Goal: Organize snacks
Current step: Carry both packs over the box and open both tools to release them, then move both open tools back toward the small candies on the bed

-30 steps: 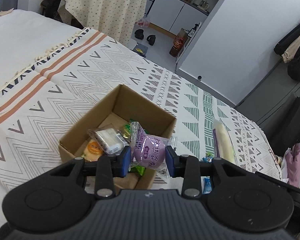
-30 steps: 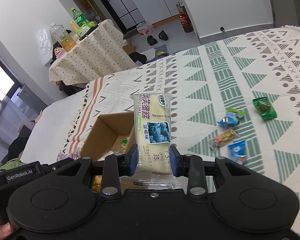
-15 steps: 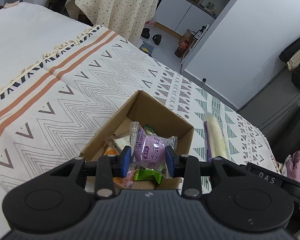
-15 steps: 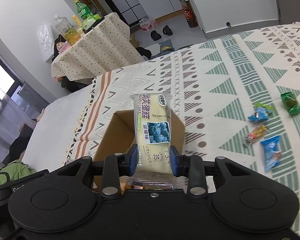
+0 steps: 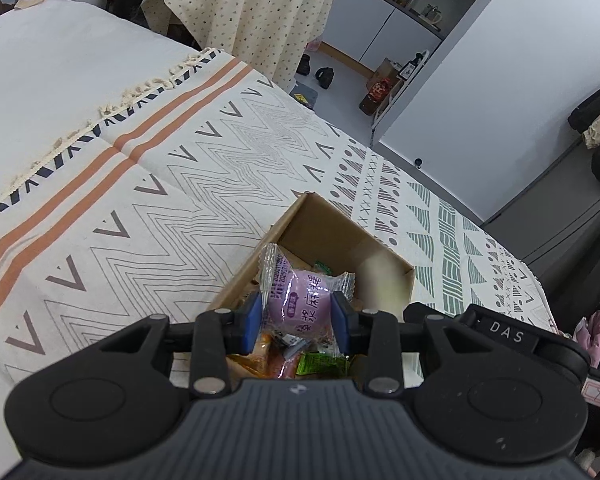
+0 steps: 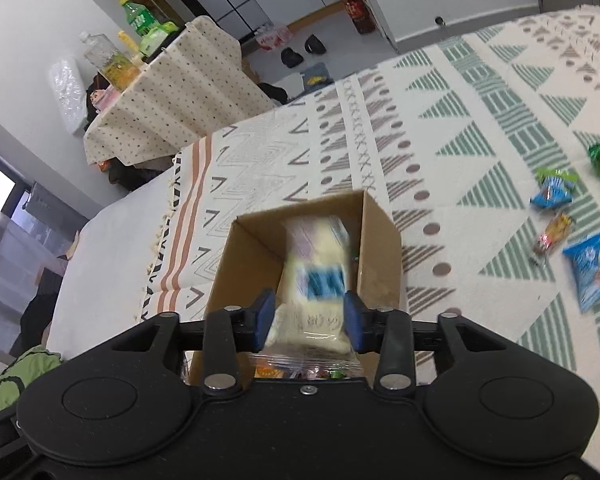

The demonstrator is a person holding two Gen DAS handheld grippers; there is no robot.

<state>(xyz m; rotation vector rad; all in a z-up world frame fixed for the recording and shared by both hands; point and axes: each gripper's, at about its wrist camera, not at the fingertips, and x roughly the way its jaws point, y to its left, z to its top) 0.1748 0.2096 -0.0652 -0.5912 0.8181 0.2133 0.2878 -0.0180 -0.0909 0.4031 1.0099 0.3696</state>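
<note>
Cardboard box [image 6: 380, 240] sits right below both grippers: the right gripper [image 6: 309, 321] has spread, its blurred cake pack [image 6: 316, 264] dropping in, while the left gripper [image 5: 296, 322] clamps a purple snack [image 5: 300, 304] above it, release next.

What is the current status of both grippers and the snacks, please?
Left gripper shut on purple snack over box. Right gripper open, cake packet dropping in. Nothing blocking.
</note>
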